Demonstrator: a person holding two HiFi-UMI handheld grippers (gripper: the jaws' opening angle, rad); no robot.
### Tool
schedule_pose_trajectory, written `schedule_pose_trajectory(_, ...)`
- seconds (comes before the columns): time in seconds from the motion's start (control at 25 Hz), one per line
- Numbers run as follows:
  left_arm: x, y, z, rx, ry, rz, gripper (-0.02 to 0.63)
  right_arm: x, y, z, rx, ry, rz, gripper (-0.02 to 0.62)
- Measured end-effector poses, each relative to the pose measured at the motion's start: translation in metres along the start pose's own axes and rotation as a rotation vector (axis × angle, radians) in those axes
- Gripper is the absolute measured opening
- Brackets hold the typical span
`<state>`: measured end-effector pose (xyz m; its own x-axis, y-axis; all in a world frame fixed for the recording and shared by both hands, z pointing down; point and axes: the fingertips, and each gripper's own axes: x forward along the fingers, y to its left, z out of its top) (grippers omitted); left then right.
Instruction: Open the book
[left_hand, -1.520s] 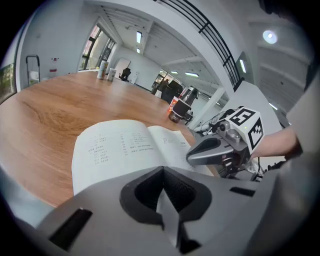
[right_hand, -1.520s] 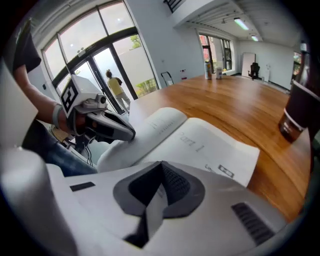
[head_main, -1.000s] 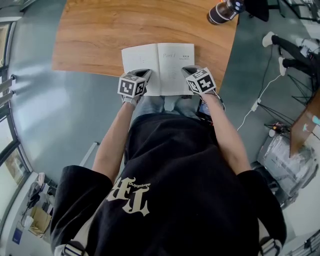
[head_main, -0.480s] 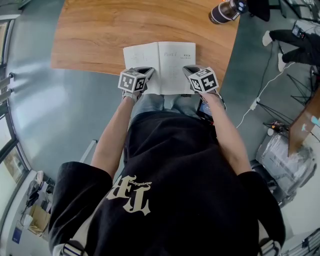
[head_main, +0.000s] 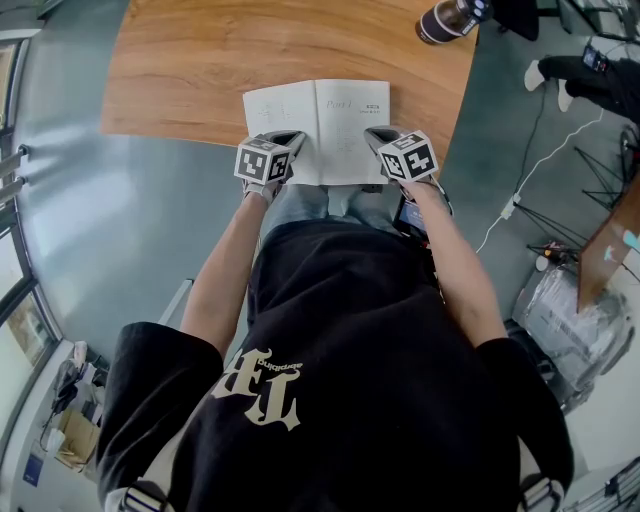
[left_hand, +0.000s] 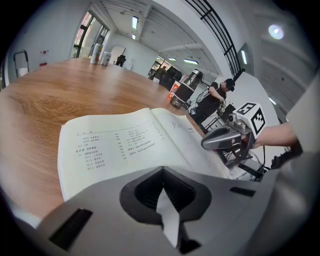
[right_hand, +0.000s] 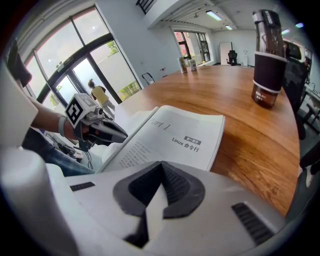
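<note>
The book (head_main: 318, 125) lies open on the wooden table (head_main: 190, 70) at its near edge, with a contents list on its left page (left_hand: 110, 145) and a "Part 1" title page (right_hand: 182, 137) on its right. My left gripper (head_main: 289, 141) is at the near edge of the left page, its jaws shut on a pale page edge (left_hand: 167, 212). My right gripper (head_main: 380, 137) is at the near edge of the right page, shut on a white page edge (right_hand: 152, 202). Each gripper shows in the other's view: the right gripper (left_hand: 223, 138) and the left gripper (right_hand: 109, 133).
A dark drinking bottle (head_main: 446, 21) stands on the table's far right corner, and it is upright beyond the book (right_hand: 267, 57). Grey floor lies to the left and right of the table. A white cable (head_main: 520, 195) trails on the floor at the right.
</note>
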<state>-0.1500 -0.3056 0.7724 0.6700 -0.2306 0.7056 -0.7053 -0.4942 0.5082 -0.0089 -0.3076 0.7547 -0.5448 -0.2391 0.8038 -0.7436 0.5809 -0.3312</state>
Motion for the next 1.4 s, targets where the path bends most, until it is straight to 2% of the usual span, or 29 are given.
schedule_pose_trajectory(0.2, -0.015, -0.006, 0.009, 0.008, -0.055, 0.046, 0.008, -0.003, 0.0, 0.0, -0.046, -0.01, -0.003, -0.011)
schedule_pose_trajectory(0.56, -0.033, -0.044, 0.037, 0.072, -0.163, 0.007, 0.008, -0.03, -0.009, 0.016, -0.114, -0.097, -0.036, -0.011)
schedule_pose_trajectory(0.8, -0.049, -0.083, 0.054, 0.108, -0.231, -0.012, 0.008, -0.081, -0.014, 0.023, -0.19, -0.18, -0.07, -0.011)
schedule_pose_trajectory(0.92, -0.057, -0.102, 0.056, 0.123, -0.256, -0.005, 0.008, -0.114, -0.016, 0.023, -0.226, -0.253, -0.084, -0.011)
schedule_pose_trajectory(1.16, -0.066, -0.143, 0.048, 0.114, -0.294, 0.005, 0.008, -0.187, -0.029, 0.014, -0.203, -0.437, -0.151, -0.011)
schedule_pose_trajectory(1.4, -0.064, -0.182, 0.033, 0.091, -0.324, 0.023, 0.008, -0.237, -0.043, -0.017, -0.194, -0.509, -0.191, -0.011)
